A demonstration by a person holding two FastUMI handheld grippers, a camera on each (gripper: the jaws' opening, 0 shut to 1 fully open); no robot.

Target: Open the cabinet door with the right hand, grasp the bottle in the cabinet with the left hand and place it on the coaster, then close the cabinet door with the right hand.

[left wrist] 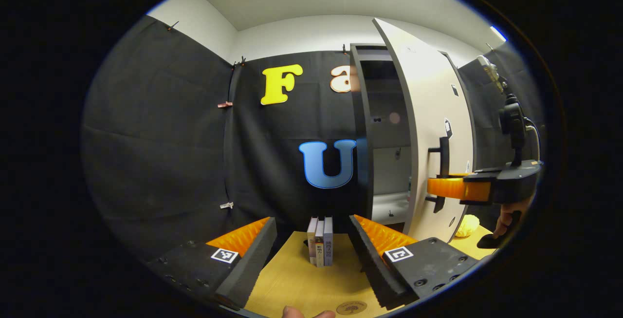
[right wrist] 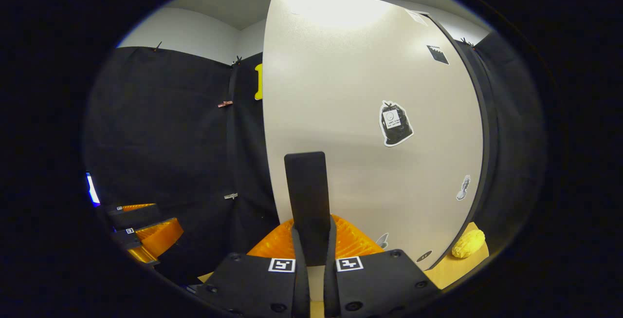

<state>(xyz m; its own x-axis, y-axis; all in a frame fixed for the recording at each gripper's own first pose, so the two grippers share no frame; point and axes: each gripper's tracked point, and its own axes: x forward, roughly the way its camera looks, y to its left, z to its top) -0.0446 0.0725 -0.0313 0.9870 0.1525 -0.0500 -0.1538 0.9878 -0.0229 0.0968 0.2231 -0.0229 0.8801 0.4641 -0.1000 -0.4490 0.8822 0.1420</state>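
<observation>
Right tongs (right wrist: 311,254) clamped on door handle (right wrist: 306,201), cabinet door (right wrist: 360,113) ajar, left tongs (left wrist: 311,245) apart

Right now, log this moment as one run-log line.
phase: opening door | right gripper: shut on door handle | cabinet door: partly open | left gripper: open, empty | coaster: bare

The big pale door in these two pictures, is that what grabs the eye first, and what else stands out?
Yes: the pale cabinet door swung partly open, with the right claw clamped on its dark handle. In the left gripper view the left claw gapes open over a wooden table, aimed at three upright books. A knobbly yellow object lies at the door's foot.
</observation>
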